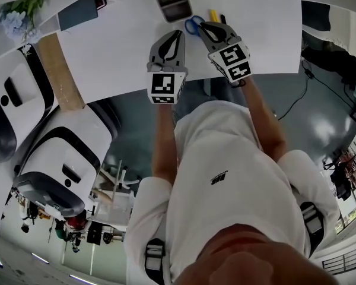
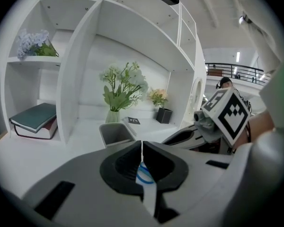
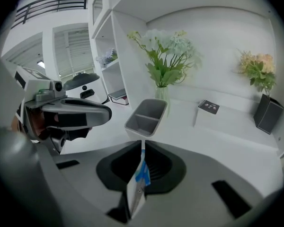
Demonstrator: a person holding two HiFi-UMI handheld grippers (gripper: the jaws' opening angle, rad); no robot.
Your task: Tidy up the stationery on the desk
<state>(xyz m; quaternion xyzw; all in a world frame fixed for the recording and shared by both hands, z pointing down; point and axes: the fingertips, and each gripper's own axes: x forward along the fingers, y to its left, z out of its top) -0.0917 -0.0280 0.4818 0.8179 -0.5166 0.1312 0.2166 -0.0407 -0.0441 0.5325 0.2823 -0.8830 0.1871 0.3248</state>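
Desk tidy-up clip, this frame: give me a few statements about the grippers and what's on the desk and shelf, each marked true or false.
1. The left gripper and the right gripper both have their jaws together. True.
2. The grey bin stands in front of the vase of flowers. True.
3. The blue-handled scissors lie inside the grey bin. False: they lie on the desk, by the right gripper's tip.
4. The books stand upright on the shelf. False: they lie flat, one on top of the other.
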